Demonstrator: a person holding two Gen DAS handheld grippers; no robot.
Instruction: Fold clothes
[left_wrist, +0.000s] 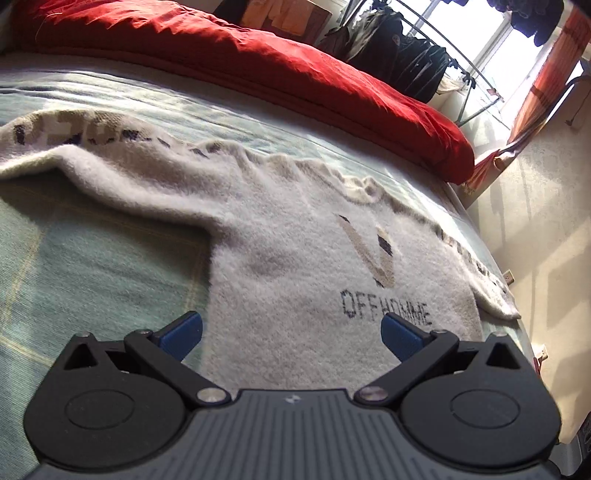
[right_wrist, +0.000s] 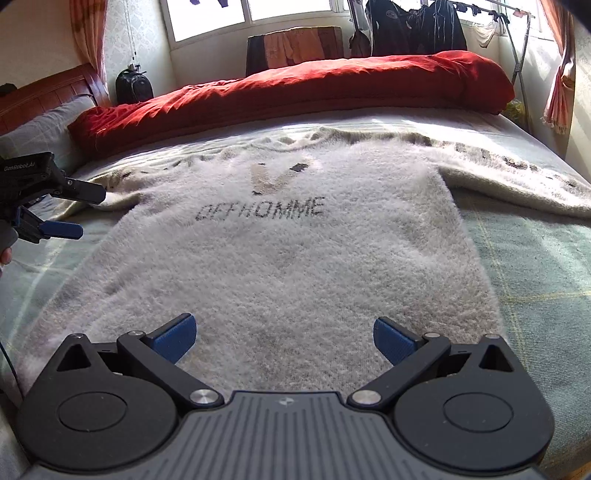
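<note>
Both the right gripper (right_wrist: 284, 338) and left gripper (left_wrist: 291, 338) hang released above a fuzzy white sweater (right_wrist: 280, 258) spread flat on the green bed (right_wrist: 535, 288); a red quilt (right_wrist: 295, 92) lies far.

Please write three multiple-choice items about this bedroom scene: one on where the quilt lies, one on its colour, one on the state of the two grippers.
1. Where does the quilt lie?
A. beyond the sweater
B. on the sweater
C. on the floor

2. What colour is the quilt?
A. blue
B. red
C. yellow

3. How are the left gripper and right gripper?
A. both shut
B. one shut
C. both open, holding nothing

Answers: 1 A, it is bunched along the bed's far side; 2 B, both views show red; 3 C, each pair of fingers stands wide apart above the flat sweater.
</note>
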